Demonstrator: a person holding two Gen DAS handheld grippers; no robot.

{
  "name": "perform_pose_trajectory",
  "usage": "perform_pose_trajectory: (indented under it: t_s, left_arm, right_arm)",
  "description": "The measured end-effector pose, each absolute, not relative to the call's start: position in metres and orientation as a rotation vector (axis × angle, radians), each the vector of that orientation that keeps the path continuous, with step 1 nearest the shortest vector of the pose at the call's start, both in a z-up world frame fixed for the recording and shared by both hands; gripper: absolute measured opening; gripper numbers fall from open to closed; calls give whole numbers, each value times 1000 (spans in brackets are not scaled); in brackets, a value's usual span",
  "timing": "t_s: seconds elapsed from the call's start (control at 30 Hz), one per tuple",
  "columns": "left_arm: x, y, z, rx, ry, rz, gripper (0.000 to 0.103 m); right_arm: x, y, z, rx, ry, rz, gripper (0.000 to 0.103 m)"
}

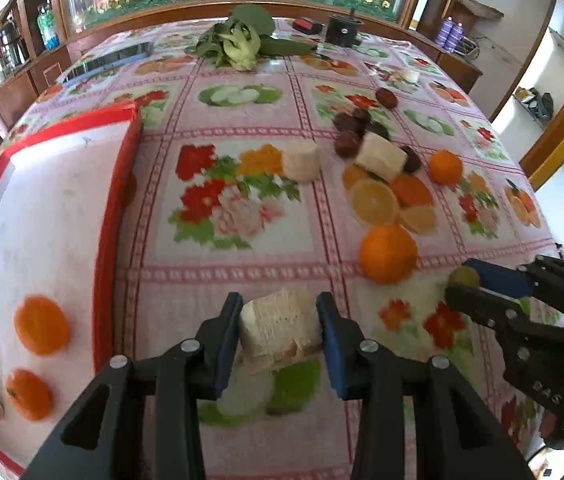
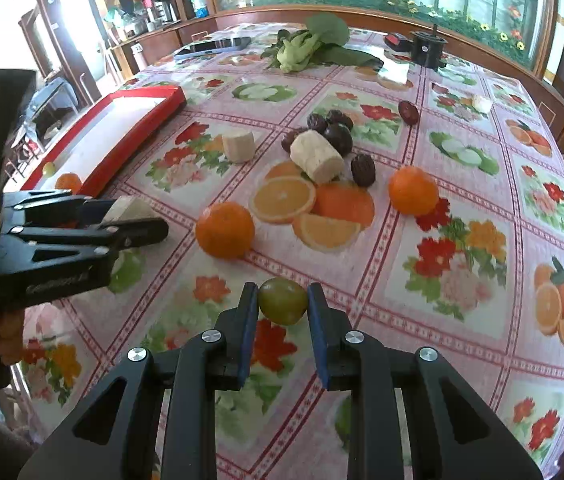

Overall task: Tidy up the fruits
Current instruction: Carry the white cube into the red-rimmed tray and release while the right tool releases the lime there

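Now we see the left gripper (image 1: 278,330) with its jaws clamped on a pale banana chunk (image 1: 280,328) beside the red tray (image 1: 116,216), while the right gripper (image 2: 283,302) pinches a green grape (image 2: 283,300) above the tabletop (image 2: 421,304).

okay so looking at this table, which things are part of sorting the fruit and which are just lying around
Part of the job:
- red-rimmed white tray
- round orange tangerines
- pale cut banana chunks
- small green grape
- dark wrinkled dates

Lying about:
- leafy green vegetable
- flat blue phone
- black cylindrical holder

Home dining room: tablecloth (image 2: 461,128), cabinets (image 1: 22,84).
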State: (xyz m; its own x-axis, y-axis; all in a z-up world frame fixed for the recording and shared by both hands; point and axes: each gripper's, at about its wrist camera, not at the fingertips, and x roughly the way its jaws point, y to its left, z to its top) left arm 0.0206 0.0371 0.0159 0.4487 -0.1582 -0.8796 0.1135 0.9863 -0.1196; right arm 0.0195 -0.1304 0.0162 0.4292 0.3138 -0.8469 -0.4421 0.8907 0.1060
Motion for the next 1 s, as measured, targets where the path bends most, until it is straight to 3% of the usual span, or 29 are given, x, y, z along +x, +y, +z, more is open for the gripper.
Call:
perform_pose_trajectory:
  t_s: [1.0]
  left_arm:
    - [-36, 87, 52, -118, 998, -131, 41]
  right_arm:
    - [-8, -54, 49, -233, 961, 582, 24]
